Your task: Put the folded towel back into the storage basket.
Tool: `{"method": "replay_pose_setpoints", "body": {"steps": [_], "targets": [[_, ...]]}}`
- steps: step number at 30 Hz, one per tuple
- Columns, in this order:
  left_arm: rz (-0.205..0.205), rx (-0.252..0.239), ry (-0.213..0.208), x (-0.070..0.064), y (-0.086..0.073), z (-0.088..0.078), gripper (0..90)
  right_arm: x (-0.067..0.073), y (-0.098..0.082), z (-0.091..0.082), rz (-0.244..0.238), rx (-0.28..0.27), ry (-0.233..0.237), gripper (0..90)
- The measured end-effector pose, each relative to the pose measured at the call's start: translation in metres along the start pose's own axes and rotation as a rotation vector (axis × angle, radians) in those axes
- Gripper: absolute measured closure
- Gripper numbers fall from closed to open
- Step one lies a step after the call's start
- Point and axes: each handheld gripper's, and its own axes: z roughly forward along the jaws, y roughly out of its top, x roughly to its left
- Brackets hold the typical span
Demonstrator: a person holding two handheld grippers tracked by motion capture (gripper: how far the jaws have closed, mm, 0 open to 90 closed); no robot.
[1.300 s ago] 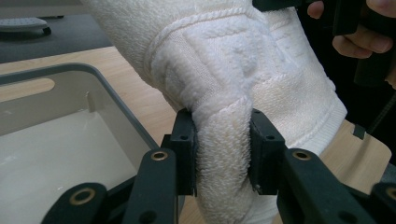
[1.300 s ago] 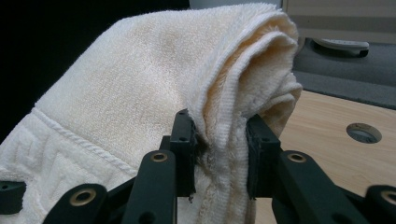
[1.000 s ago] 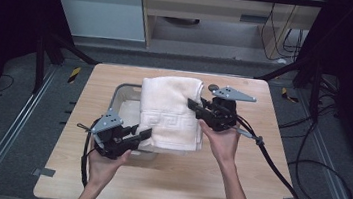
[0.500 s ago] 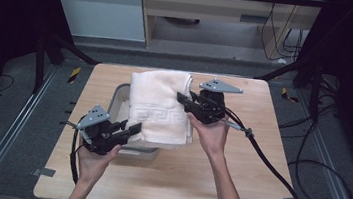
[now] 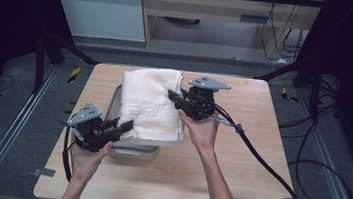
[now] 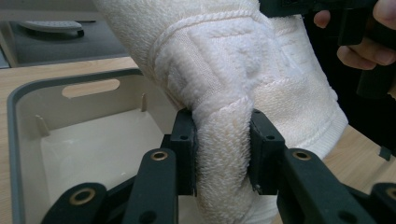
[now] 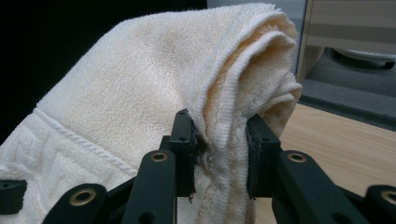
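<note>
Shifted leftward across the table since a second ago: folded towel, carried along with both hands, now hanging over the grey bin near the left half of the table. Left hand-held gripper pinching the towel's near lower corner, pads pressed into a thick roll of cloth. Right hand-held gripper clamped on the far right edge, folds bunched between its pads. Probably lined up for lowering into the bin; towel wider than the opening looks, so likely to need tucking at the rim.
</note>
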Motion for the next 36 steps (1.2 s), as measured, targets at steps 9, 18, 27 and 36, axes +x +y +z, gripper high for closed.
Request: {"method": "replay_pose_setpoints", "body": {"steps": [9,18,27,36], "targets": [[-0.015,-0.003,0.018,0.011,0.000,-0.004,66.9,0.005,0.002,0.013,0.004,0.003,0.007,69.2],[-0.042,-0.008,0.026,0.021,-0.001,-0.007,66.9,0.009,0.003,0.025,0.007,0.006,0.015,69.1],[-0.061,-0.003,0.036,0.030,-0.004,-0.007,66.9,0.010,0.002,0.036,0.019,0.010,0.025,69.2],[-0.071,0.015,0.054,0.037,-0.007,-0.004,66.9,0.009,-0.003,0.047,0.031,0.019,0.028,69.1]]}}
